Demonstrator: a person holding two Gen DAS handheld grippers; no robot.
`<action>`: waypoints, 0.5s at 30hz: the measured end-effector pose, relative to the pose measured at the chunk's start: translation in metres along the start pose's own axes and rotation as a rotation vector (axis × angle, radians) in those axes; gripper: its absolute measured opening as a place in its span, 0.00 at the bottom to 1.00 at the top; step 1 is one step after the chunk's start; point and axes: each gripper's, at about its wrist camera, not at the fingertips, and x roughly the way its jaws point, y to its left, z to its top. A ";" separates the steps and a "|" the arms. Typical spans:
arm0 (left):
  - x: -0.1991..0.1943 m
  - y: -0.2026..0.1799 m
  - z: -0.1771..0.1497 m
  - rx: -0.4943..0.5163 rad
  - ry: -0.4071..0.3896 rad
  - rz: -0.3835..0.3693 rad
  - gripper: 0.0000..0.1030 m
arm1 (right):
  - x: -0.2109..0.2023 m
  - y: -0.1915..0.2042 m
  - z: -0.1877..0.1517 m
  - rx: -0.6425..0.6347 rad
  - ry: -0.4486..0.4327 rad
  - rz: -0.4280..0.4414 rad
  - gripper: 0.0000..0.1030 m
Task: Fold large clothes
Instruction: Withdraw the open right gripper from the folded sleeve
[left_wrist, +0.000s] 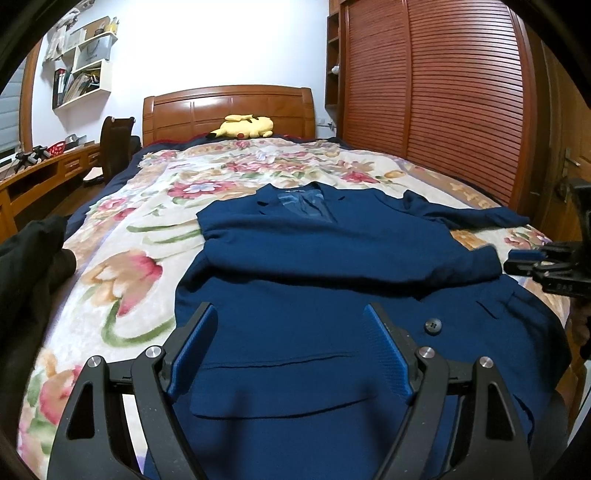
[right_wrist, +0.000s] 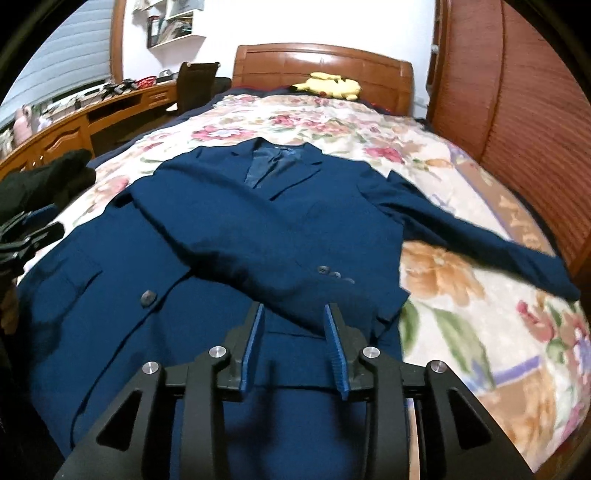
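The jacket (right_wrist: 229, 236) is spread flat on the bed (right_wrist: 443, 295) for folding, one sleeve (right_wrist: 258, 258) already laid across; both grippers' jaws stand apart, empty.

The jacket (right_wrist: 229, 236) lies flat on the bed (right_wrist: 461, 280), ahead of both grippers; one sleeve (right_wrist: 258, 251) folded across its front, the other sleeve (right_wrist: 480, 236) stretched out right; a plush toy (right_wrist: 332, 86) beyond, against the headboard (right_wrist: 325, 64).
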 end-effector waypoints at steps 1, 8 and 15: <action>0.000 -0.002 0.000 0.002 0.000 -0.002 0.79 | -0.006 0.001 0.000 -0.017 -0.011 -0.002 0.34; 0.006 -0.016 0.004 0.000 -0.007 -0.017 0.79 | -0.008 -0.015 0.002 -0.030 -0.054 0.004 0.34; 0.017 -0.036 0.009 0.001 -0.001 -0.051 0.79 | 0.026 -0.056 0.021 0.058 -0.017 -0.031 0.34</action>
